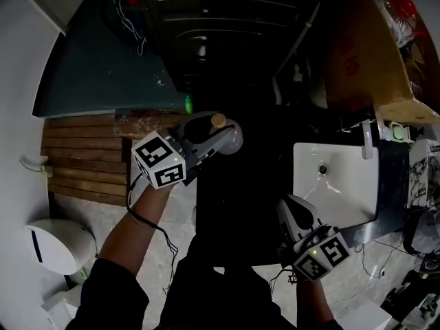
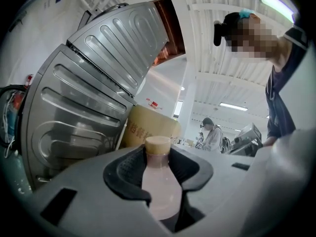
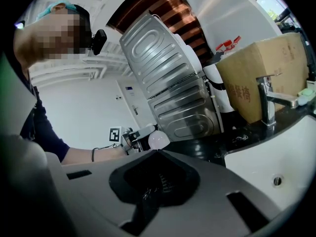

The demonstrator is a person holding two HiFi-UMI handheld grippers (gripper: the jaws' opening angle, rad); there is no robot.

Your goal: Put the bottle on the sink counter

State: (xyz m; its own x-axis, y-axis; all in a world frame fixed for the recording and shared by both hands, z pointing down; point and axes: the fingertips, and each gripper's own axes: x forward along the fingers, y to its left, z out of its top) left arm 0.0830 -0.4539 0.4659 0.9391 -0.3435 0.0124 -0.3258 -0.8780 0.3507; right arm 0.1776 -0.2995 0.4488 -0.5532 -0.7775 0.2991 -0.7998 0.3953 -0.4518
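Gripping the pale bottle [image 1: 234, 140] (tan cap), the left hand-held gripper [image 1: 218, 135] hovers at ten o'clock of the white sink [image 1: 302, 158]; right hand-held gripper [image 1: 293, 209] closed, empty.

The head view is looking dim, its black counter [image 1: 237, 184] swallowing detail while the white sink basin [image 1: 337, 184] is glaring brightly. A ceiling strip light [image 2: 279, 5] is shining overhead in the left gripper view. Fisheye distortion is bending every edge, corners are vignetting black, and the nearest foreground is blurring.
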